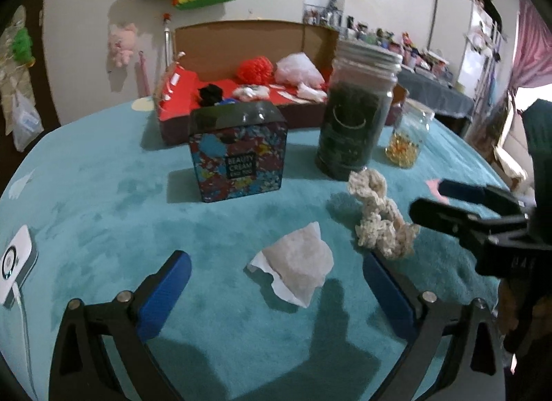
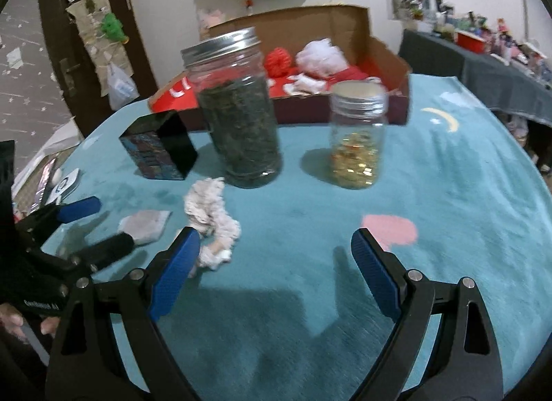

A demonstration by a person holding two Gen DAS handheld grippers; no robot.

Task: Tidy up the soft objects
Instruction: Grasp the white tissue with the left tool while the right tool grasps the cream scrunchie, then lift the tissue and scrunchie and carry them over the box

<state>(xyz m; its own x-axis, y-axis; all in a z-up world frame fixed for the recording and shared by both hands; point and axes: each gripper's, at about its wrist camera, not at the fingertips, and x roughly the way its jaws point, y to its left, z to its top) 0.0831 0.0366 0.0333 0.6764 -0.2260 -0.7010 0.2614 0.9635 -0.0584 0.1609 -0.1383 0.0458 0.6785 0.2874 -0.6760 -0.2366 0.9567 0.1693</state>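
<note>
1. The left gripper (image 1: 276,294) is spread wide with nothing between its blue pads; a crumpled white tissue (image 1: 293,271) lies on the teal tabletop (image 1: 103,221) just ahead of it, centred in the gap between the two fingers and not touched by either.
2. The right gripper (image 2: 276,273) is also spread and empty. A cream knitted piece (image 2: 210,228) lies ahead and to the left of it, right beside its left finger; whether that finger touches the yarn I cannot tell.
3. The relation that matters: the tissue lies straight ahead of the left gripper, so that hand is the nearer one for it. The knitted piece runs lengthwise away from the grippers, toward the jars, so the right gripper would have to shift left to straddle it across its narrow side.
4. Beyond both soft things, farther from the grippers, stand a flowered tin (image 1: 239,156), a tall jar of dark leaves (image 1: 355,114) and a small jar of yellow beads (image 2: 357,138). These are hard items and look to be in the way rather than part of the job.
5. Behind them is an open cardboard box (image 1: 248,35) with a red lining, already holding a red yarn ball (image 1: 253,68) and white fluff (image 1: 298,69); I judge it the likely destination, reached over or between the jars.
</note>
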